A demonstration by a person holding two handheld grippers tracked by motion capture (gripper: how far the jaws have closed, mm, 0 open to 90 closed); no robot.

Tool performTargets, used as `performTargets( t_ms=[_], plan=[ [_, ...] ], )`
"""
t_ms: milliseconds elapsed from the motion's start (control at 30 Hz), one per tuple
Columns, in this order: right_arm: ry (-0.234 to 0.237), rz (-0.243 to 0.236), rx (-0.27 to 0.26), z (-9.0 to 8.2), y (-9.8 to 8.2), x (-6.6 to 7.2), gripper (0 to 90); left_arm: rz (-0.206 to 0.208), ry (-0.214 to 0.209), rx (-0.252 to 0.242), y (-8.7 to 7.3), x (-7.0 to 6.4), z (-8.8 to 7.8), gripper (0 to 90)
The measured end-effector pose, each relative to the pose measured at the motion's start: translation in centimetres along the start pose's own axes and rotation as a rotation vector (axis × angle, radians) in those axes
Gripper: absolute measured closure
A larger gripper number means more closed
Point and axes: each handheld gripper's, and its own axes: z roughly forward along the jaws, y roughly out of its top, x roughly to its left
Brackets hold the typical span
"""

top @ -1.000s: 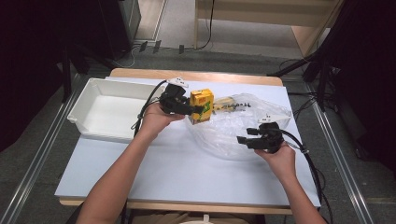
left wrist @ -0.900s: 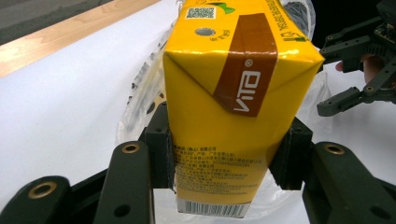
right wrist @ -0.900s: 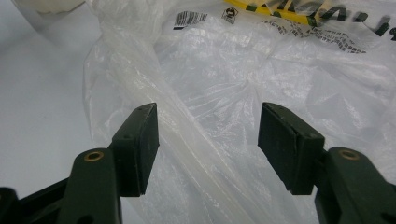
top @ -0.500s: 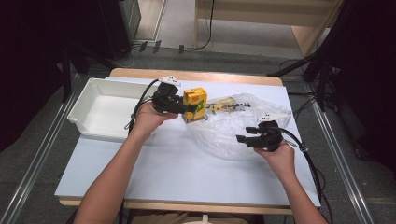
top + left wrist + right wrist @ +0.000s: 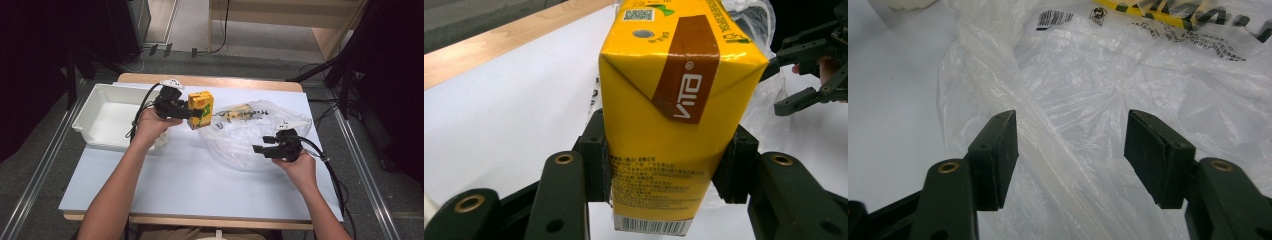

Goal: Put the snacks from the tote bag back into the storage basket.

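Note:
A yellow drink carton (image 5: 201, 108) with a brown band is clamped between the pads of my left gripper (image 5: 192, 113), held above the table near its far side, just right of the white bin. In the left gripper view both pads press the carton (image 5: 676, 115) on its sides. A crumpled clear plastic bag (image 5: 250, 132) lies on the table to the right, with a yellow item (image 5: 239, 111) inside at its far end. My right gripper (image 5: 260, 148) stands open at the bag's right side; in the right gripper view its jaws are apart over the bag (image 5: 1083, 90), gripping nothing.
A white rectangular bin (image 5: 109, 118) sits at the table's left, behind the left hand. The white tabletop (image 5: 190, 185) stretches toward the near edge. Cables trail from both grippers. Metal rails run along the floor on either side.
My left gripper has carried the carton a little to the left and slightly up, away from the bag. The right gripper has kept still.

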Motion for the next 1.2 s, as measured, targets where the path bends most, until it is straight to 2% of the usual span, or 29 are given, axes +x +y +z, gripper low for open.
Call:
performTargets(
  t_ms=[333, 667, 933, 1200],
  plan=[
    [-0.004, -0.002, 0.007, 0.0, 0.0, 0.0, 39.3, -0.013, 0.022, -0.028, -0.1, 0.9, -1.6, 52.4],
    [-0.015, -0.003, 0.014, 0.1, 0.0, -0.2, 39.3, -0.027, 0.065, -0.03, -0.4, 2.1, -3.0, 52.4],
    [-0.012, 0.0, 0.01, 0.0, 0.0, -0.3, 39.3, -0.036, 0.083, -0.048, -0.4, 2.6, -4.3, 52.4],
    [-0.012, 0.001, 0.008, 0.0, 0.0, -0.3, 39.3, -0.073, 0.104, -0.066, -0.7, 3.6, -5.7, 52.5]
  ],
)
